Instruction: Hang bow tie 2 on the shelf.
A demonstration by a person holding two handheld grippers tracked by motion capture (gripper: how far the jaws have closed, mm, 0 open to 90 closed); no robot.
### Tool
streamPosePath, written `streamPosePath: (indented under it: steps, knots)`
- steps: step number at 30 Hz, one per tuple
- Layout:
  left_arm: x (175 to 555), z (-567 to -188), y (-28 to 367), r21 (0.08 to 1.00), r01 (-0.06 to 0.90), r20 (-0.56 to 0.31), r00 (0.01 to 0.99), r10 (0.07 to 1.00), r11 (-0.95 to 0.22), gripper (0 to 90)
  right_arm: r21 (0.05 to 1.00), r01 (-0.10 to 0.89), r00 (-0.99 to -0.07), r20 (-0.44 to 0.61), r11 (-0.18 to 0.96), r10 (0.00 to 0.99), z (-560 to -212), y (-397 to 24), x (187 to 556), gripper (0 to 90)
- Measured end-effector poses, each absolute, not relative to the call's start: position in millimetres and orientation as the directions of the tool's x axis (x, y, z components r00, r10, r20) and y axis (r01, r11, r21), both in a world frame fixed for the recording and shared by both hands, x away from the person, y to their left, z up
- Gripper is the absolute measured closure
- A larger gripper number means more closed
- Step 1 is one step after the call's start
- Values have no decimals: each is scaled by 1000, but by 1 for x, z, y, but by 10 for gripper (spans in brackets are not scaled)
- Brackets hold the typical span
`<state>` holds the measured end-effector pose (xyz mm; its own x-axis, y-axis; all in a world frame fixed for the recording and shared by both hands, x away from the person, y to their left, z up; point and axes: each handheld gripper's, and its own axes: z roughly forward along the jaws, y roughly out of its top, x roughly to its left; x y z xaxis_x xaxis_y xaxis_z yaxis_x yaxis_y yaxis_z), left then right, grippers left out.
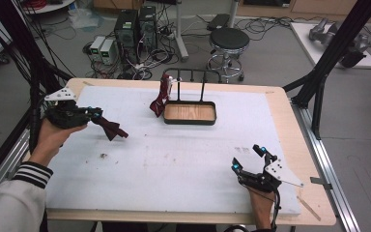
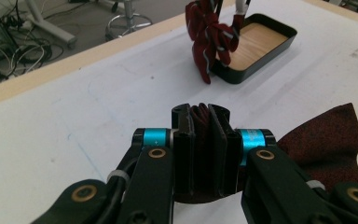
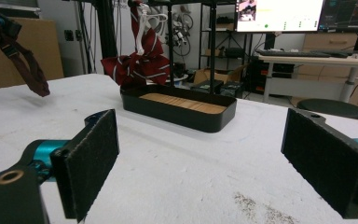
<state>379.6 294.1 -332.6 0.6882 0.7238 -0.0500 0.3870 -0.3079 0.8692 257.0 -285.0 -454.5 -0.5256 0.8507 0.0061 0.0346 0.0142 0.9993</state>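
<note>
Nearest the person's edge of the white-covered table (image 1: 174,159), right gripper (image 1: 251,158) held low over the bare cover at the right, jaws spread wide with nothing between them; in the right gripper view the two black pads (image 3: 91,161) stand far apart at either side of the frame, gritty specks on the white surface between. Further in and to the left, left gripper (image 1: 96,114) lifted above the cover in a hand coming out of a striped cuff (image 1: 31,174), jaws clamped tight on a dark red bow tie (image 1: 111,128); seen along its own jaws, left gripper (image 2: 200,140) pinching the pleated middle of the bow tie (image 2: 326,140), one broad wing fanning out to the right of the jaws. From above, the free end of that cloth drooping toward the table, whether touching it hard to tell. A small dark smudge (image 1: 103,155) on the cover below and toward the person. Beyond, near the far edge and about mid-table, a shallow black tray (image 1: 190,121) with a wooden floor, sitting flat on the cover. Rising from its back, a black metal rack (image 1: 193,79) of thin uprights joined by a top bar. Hanging from the rack's left end, a striped red bow tie (image 1: 162,96), dangling beside the tray's left corner. Past the table, a round black stool (image 1: 229,41) on the floor, and computer towers (image 1: 135,29) amid tangled cables.
</note>
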Motion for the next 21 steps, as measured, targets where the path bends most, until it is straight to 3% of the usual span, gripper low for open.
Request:
streamPosePath:
  steps: [21]
  knots:
    - [387,-307,214,913,261,-2,773,634,-315,804,1000,28,-524,3,13,852,-455,-285,257,104]
